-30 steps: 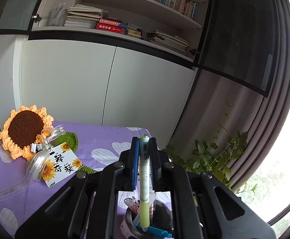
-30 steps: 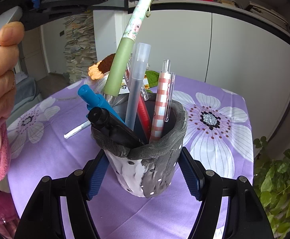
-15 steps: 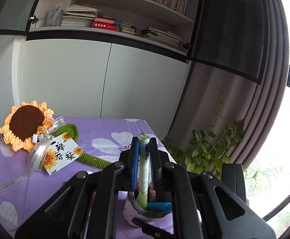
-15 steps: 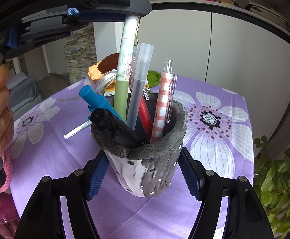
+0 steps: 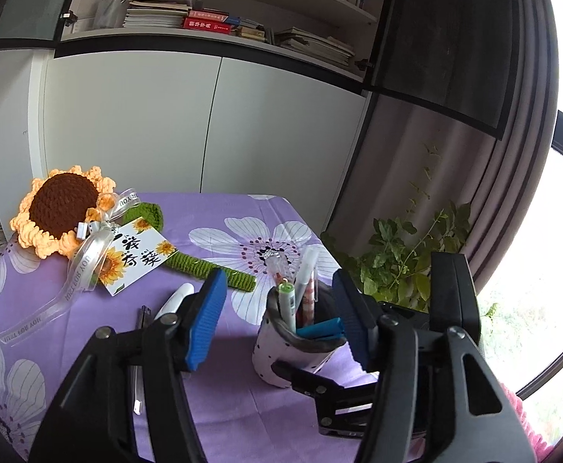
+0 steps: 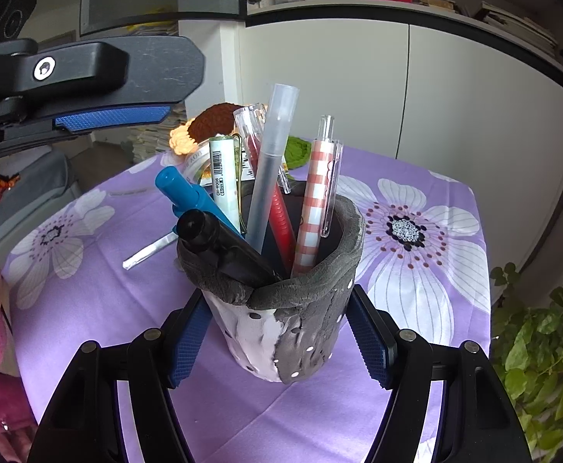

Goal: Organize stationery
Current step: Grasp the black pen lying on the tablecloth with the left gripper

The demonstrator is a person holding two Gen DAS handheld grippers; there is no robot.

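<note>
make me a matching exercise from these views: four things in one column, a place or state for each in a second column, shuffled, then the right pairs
Things
1. left hand-held gripper
2. right hand-held gripper
3. blue pen
4. crochet sunflower

Places or states
A. lying on the purple cloth, with a ribbon and card tied on
B. open and empty, above and beside the cup
C. leaning out over the pen cup's rim
D. its pads flank the pen cup's base

Pairs: 1-B, 2-D, 3-C, 4-A
</note>
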